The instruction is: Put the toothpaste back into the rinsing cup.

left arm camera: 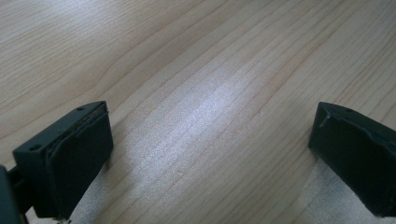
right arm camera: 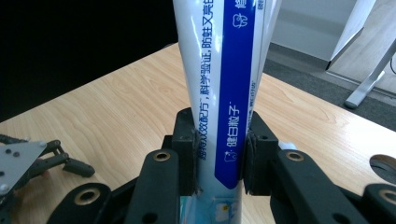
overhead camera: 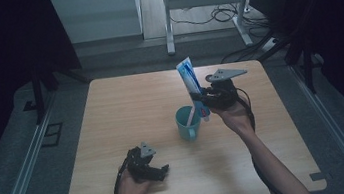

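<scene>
A white and blue toothpaste tube (overhead camera: 189,77) stands almost upright in the air, cap end down, just right of a teal mug (overhead camera: 186,124). My right gripper (overhead camera: 204,98) is shut on the tube's lower part; in the right gripper view the tube (right arm camera: 224,88) rises between the two black jaws (right arm camera: 219,154). A pale stick-like item leans inside the mug. My left gripper (overhead camera: 162,171) rests low on the wooden table (overhead camera: 126,108) near the front edge, open, with bare wood between its fingers (left arm camera: 70,154).
The mug's rim (right arm camera: 384,167) shows at the right edge of the right gripper view, and the left gripper (right arm camera: 28,161) lies at its lower left. Behind the table are white desk legs (overhead camera: 167,22) and cables on the floor.
</scene>
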Demonstrator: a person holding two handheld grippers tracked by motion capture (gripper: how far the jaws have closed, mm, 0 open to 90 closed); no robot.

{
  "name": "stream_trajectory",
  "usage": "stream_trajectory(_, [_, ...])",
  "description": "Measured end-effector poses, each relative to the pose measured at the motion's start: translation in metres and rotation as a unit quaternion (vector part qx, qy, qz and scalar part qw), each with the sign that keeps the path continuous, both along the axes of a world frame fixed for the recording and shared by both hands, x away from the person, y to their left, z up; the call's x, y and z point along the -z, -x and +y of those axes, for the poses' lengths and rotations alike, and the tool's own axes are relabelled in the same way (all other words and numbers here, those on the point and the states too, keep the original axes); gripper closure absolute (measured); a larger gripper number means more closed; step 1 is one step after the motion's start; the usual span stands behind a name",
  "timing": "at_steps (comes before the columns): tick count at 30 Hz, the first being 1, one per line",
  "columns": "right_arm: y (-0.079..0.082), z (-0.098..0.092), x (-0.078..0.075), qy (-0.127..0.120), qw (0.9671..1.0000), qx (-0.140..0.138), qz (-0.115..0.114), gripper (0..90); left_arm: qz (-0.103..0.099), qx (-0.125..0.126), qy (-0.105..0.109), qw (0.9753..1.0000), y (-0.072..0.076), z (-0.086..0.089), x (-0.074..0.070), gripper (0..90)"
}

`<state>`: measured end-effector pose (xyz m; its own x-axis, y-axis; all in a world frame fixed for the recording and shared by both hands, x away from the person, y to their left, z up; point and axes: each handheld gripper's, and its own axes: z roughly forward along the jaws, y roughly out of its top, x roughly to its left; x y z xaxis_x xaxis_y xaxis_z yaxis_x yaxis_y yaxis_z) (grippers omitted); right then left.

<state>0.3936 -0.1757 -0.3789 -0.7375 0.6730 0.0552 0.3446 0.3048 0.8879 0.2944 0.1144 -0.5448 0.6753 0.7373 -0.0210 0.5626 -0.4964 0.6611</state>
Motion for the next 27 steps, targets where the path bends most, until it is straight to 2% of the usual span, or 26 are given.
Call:
stream_trajectory(13, [-0.007,0.022,-0.002,-0.002,0.9999,-0.008,-0.008,70.5,0.0,0.002,0.001,1.0,0.0,0.0,0.0,0.2])
stream_trajectory(27, [-0.011,0.037,0.012,0.004,0.9999,-0.012,-0.008,70.5,0.0,0.003,0.001,1.0,0.0,0.0,0.0,0.2])
